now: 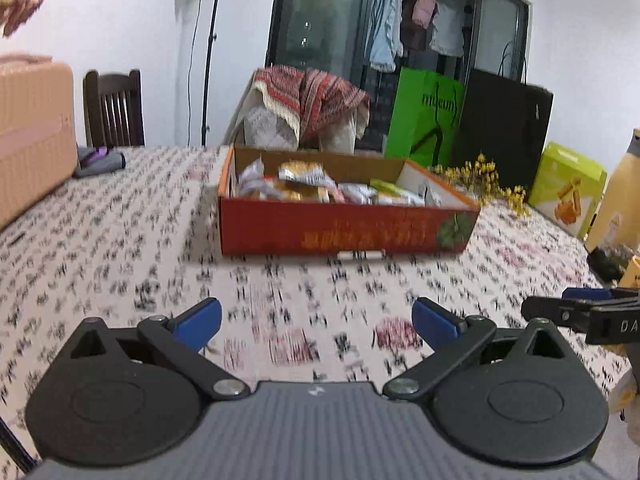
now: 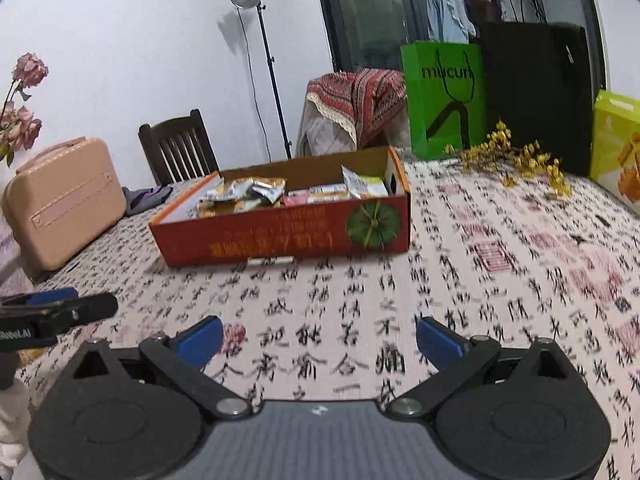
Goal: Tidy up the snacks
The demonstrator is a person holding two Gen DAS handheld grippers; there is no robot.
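A red cardboard box [image 1: 344, 229] [image 2: 288, 236] stands on the patterned tablecloth, filled with several wrapped snack packets [image 1: 316, 186] [image 2: 280, 194]. My left gripper [image 1: 316, 322] hovers over the cloth well in front of the box, open with nothing between its blue fingers. My right gripper [image 2: 319, 340] is also open and empty, at a similar distance from the box. Each gripper's tip shows at the edge of the other's view: the right one [image 1: 576, 308] and the left one [image 2: 60, 312].
A pink case [image 2: 64, 204] sits at the table's left, a grey-purple cloth [image 2: 146, 198] beside it. Yellow dried flowers [image 2: 516, 156], a green bag [image 2: 444, 100], a black bag [image 2: 536, 92] and a green snack carton [image 2: 616, 144] line the back right. A cream bottle [image 1: 616, 200] stands far right.
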